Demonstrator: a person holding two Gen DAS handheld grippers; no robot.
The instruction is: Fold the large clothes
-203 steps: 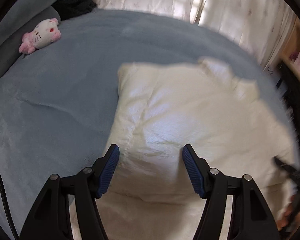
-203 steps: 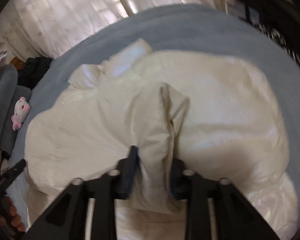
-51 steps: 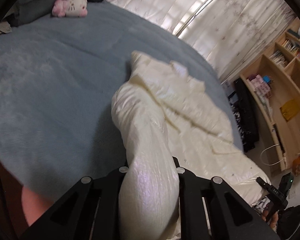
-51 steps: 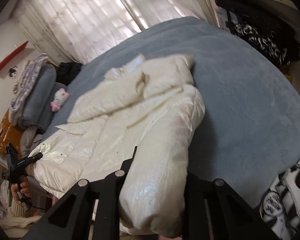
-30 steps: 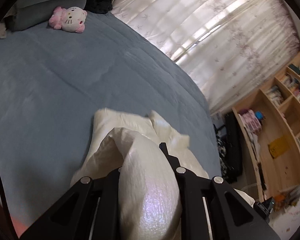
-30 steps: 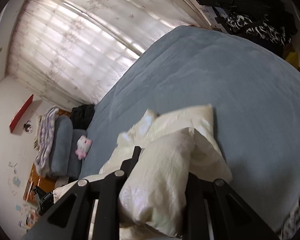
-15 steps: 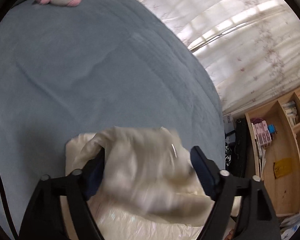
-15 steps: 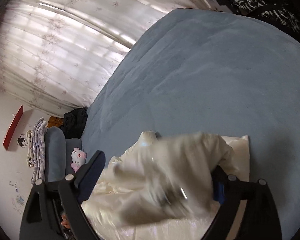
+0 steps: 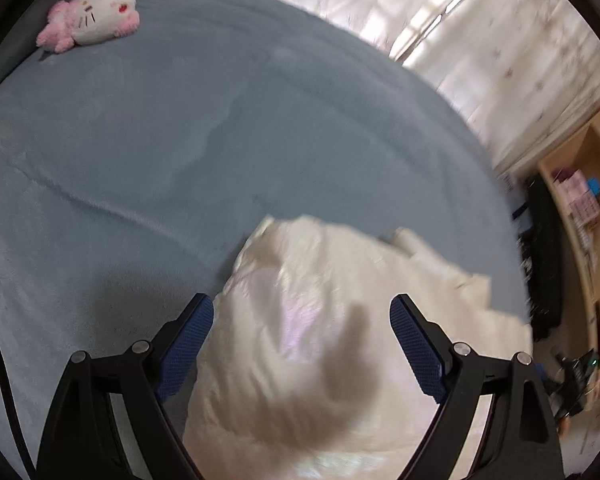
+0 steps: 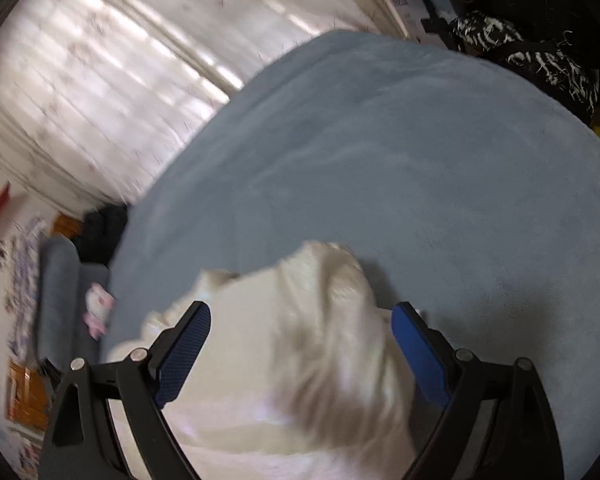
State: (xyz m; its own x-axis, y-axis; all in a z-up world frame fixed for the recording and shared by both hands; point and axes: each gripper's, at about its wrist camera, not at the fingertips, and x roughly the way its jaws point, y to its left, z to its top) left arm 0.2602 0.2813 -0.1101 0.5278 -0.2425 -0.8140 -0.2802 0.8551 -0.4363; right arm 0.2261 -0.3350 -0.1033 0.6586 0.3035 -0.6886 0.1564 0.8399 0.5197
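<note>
A: What is seen largest?

B: A bed (image 9: 180, 152) covered in blue-grey plush is seen across both views. Pale curtains (image 10: 112, 72) are hung beyond its far edge.

A: And where is the jacket found on the bed?

B: The cream jacket (image 9: 320, 360) is laid on the near part of the bed, bunched and blurred, with its far edge short of the bed's middle. In the right wrist view the same jacket (image 10: 300, 360) is seen piled at the near edge of the bed, a raised fold running down its centre.

A: What else is placed around the bed?

B: A wooden shelf (image 9: 580, 216) is set off the bed's right side. Dark patterned clothes (image 10: 540, 56) are heaped past the far right corner of the bed. A pink and white plush toy (image 9: 90, 14) is laid at the bed's far left corner.

A: How is the left hand-held gripper held?

B: The left hand-held gripper (image 9: 302, 338) is spread wide and opening; the jacket is seen between its blue pads, but it is not pressed by them.

A: And the right?

B: The right hand-held gripper (image 10: 302, 342) is likewise spread wide over the jacket, and nothing is gripped by it.
</note>
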